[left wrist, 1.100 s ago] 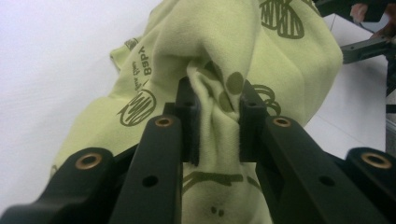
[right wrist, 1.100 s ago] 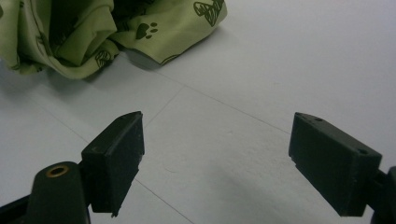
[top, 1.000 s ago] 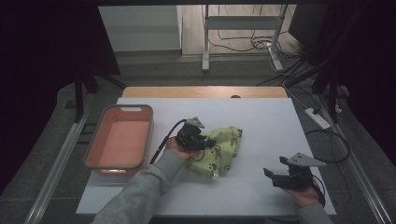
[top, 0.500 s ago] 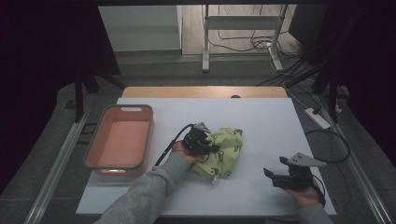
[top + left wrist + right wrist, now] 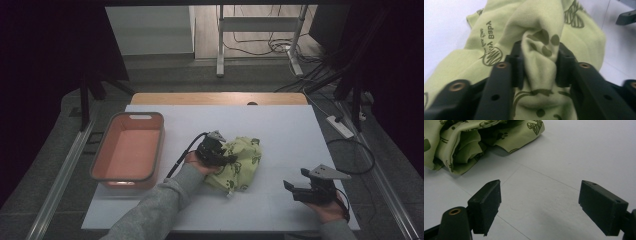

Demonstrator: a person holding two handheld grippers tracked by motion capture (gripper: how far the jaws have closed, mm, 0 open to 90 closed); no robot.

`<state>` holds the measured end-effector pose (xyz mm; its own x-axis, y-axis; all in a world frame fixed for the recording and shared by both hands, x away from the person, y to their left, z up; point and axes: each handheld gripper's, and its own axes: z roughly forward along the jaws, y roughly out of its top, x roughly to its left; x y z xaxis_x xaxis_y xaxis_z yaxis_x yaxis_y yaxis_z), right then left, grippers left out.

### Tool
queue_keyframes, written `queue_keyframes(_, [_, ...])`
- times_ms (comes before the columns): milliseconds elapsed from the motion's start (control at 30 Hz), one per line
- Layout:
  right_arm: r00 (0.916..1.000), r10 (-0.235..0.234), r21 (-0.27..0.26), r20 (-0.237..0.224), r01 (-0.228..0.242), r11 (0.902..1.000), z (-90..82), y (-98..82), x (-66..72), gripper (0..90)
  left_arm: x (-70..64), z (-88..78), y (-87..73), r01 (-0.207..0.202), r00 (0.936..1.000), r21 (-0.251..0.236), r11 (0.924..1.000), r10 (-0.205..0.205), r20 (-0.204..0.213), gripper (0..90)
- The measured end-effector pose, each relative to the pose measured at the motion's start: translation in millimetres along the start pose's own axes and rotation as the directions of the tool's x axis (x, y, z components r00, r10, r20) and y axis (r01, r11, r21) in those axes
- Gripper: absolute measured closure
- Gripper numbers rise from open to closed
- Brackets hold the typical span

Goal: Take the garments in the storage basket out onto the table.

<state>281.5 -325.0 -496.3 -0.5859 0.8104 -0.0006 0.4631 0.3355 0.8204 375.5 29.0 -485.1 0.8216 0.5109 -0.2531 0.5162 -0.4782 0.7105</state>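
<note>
Green cloth (image 5: 541, 50) sits bunched between the pads of the left gripper (image 5: 540, 65), whose jaws have just been opening; a fold is still pinched, though the grip looks to be easing. Since a second ago the cloth has been dragged right, away from the pink bin (image 5: 129, 150), to mid-table (image 5: 280, 125). Likely a release for regrasping. Right gripper (image 5: 540, 205) rests agape, near the cloth's edge.

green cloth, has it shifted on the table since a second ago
Yes. The green cloth has slid a little right, away from the pink tub, with a fold between the left hand-held gripper's jaws, which have just been opening.
</note>
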Motion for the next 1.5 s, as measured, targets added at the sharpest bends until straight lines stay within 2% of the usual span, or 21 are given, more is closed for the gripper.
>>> queue_keyframes(33, [1.0000, 0.001, 0.001, 0.000, -0.001, 1.0000, -0.3, -0.2, -0.1, 18.9, -0.8, -3.4, 0.9, 0.007, 0.9999, -0.023, 0.9997, -0.007, 0.009, 55.9])
queue_keyframes(133, [1.0000, 0.002, -0.001, 0.000, -0.002, 1.0000, -0.7, -0.4, -0.3, 18.9, -2.9, -9.0, 2.1, 0.003, 1.0000, -0.043, 0.9991, -0.003, -0.004, 43.1])
queue_keyframes(167, [1.0000, 0.001, -0.002, 0.001, -0.001, 1.0000, -0.9, -0.5, -0.4, 18.9, -3.7, -12.5, 2.6, 0.004, 1.0000, -0.058, 0.9983, -0.005, -0.007, 43.1])
queue_keyframes(200, [1.0000, 0.001, -0.002, 0.000, -0.001, 1.0000, -1.1, -0.6, -0.5, 18.9, -4.3, -16.3, 3.0, 0.013, 0.9999, -0.078, 0.9969, -0.013, -0.004, 39.3])
queue_keyframes(233, [1.0000, 0.002, -0.002, 0.001, -0.002, 1.0000, -1.1, -0.6, -0.5, 18.9, -4.2, -20.8, 3.5, 0.017, 0.9999, -0.091, 0.9957, -0.017, -0.002, 32.5])
queue_keyframes(367, [1.0000, 0.003, -0.004, 0.002, -0.003, 1.0000, -1.3, -0.3, 0.0, 18.9, -5.9, -40.9, 3.6, 0.023, 0.9997, -0.157, 0.9874, -0.024, -0.004, 26.3])
queue_keyframes(467, [1.0000, 0.003, -0.005, 0.002, -0.003, 1.0000, -1.4, -0.2, 0.1, 18.9, -6.0, -55.1, 1.8, 0.022, 0.9997, -0.178, 0.9839, -0.024, -0.009, 25.7])
queue_keyframes(633, [1.0000, 0.003, -0.006, 0.000, -0.003, 1.0000, -1.2, 0.1, 0.3, 18.8, -6.2, -69.3, -6.2, 0.016, 0.9992, -0.167, 0.9858, -0.022, -0.032, 25.4])
queue_keyframes(733, [1.0000, 0.003, -0.006, -0.001, -0.003, 1.0000, -1.2, 0.1, 0.2, 18.8, -7.4, -72.9, -12.5, 0.019, 0.9989, -0.155, 0.9878, -0.025, -0.038, 25.3])
queue_keyframes(867, [1.0000, 0.002, -0.005, 0.001, -0.002, 1.0000, -1.7, -0.1, 0.2, 18.8, -11.1, -78.8, -23.2, 0.003, 0.9984, -0.136, 0.9907, -0.010, -0.056, 24.8])
queue_keyframes(1067, [1.0000, 0.001, -0.003, 0.001, -0.001, 1.0000, -1.5, -0.3, 0.3, 18.8, -11.8, -88.2, -31.9, 0.010, 0.9985, -0.154, 0.9881, -0.018, -0.051, 24.7])
queue_keyframes(1500, [1.0000, 0.000, -0.002, 0.000, 0.000, 1.0000, -1.6, -0.3, 0.1, 18.8, -13.3, -106.1, -55.2, 0.026, 0.9974, -0.160, 0.9868, -0.036, -0.062, 24.9])
